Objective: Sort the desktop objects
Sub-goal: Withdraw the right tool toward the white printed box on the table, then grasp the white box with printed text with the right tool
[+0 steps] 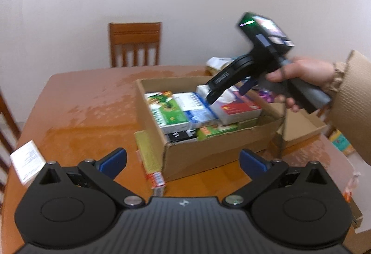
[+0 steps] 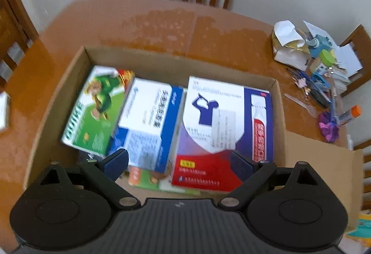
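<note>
A: Status, both grippers?

B: Left gripper [image 1: 183, 162] jaws wide apart, nothing between them; it hangs over the near table [image 1: 88, 105] edge. Right gripper [image 2: 179, 163] also spread wide and empty, poised over the cardboard box [image 2: 148, 61], above the purple-and-red carton [image 2: 222, 128].

A: Where's the stock?

B: Mostly inside the box, mid-table. Top layer, 3 medicine cartons side by side: green carton [image 2: 95, 110], blue-and-white carton [image 2: 150, 119], and the purple-and-red one. Lower layer partly hidden; at least 1 orange-green carton [image 2: 148, 180] shows, left view hints at 1 black one too. Exact count below: can't tell.

A: Outside the box?

B: 1 long yellow carton [image 1: 148, 154] leaning at the box's near-left corner, 1 white carton [image 1: 26, 161] at the table's left edge. Loose clutter pile [image 2: 320, 73] far right, well apart from the box; too jumbled to count. 1 orange-capped tube [image 2: 350, 113] near it.

A: Handling?

B: Judgement only: thin paperboard, light, stiff enough but crushes under a hard squeeze. Glossy faces, prob. a bit slippery. Take each across its narrow sides, near mid-length, moderate pressure. Yellow one is long; grip its centre or it'll tip.
</note>
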Available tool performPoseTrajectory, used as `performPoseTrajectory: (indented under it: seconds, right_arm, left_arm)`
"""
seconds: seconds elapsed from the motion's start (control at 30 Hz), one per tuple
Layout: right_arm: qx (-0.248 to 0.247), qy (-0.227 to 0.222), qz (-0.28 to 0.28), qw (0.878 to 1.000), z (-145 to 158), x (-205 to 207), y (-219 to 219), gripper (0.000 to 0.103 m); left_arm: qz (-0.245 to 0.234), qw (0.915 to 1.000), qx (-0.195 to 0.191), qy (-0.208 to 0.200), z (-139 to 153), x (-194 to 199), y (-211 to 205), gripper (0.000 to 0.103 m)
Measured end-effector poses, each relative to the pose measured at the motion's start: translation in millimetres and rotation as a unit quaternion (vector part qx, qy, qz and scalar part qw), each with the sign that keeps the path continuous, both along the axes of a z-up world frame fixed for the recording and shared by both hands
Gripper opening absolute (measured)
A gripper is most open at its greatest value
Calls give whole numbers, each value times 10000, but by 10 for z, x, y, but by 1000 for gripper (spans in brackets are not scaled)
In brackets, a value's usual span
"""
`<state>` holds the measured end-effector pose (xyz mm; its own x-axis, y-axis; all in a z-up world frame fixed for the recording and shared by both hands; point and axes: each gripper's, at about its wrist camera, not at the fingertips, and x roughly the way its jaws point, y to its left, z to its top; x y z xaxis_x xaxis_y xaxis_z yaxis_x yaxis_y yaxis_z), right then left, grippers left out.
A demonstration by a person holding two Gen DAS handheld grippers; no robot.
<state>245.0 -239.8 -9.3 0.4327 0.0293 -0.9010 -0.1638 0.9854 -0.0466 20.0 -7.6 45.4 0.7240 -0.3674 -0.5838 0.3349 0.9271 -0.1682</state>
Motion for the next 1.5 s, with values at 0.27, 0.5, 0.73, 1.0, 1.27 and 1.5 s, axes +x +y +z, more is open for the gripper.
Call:
performPoseTrajectory:
  seconds: [0.27, 0.5, 0.73, 1.0, 1.27, 1.5]
  right_arm:
    - [1014, -618, 225, 9927, 275, -115, 49, 97]
    - [1490, -858, 915, 9808, 479, -129, 1020, 97]
    - [1307, -388, 1333, 9817, 121, 64, 2409, 97]
    - [792, 9, 1776, 9809, -453, 144, 3526, 96]
    - [378, 200, 2105, 9767, -691, 167, 4061, 96]
    - [147, 217, 2141, 9765, -750, 170, 4173, 96]
  left_arm:
    - [119, 9996, 13, 240, -99, 15, 279, 103]
    - [-243, 9991, -46, 330, -128, -22, 721, 103]
    - [-642, 9969, -1, 454, -197, -122, 1320, 103]
    - [-925, 9942, 91, 543, -375, -279, 1699, 103]
    - [-837, 9928, -106, 845, -644, -286, 1992, 103]
    - [-846, 9905, 151, 1078, -871, -225, 2050, 103]
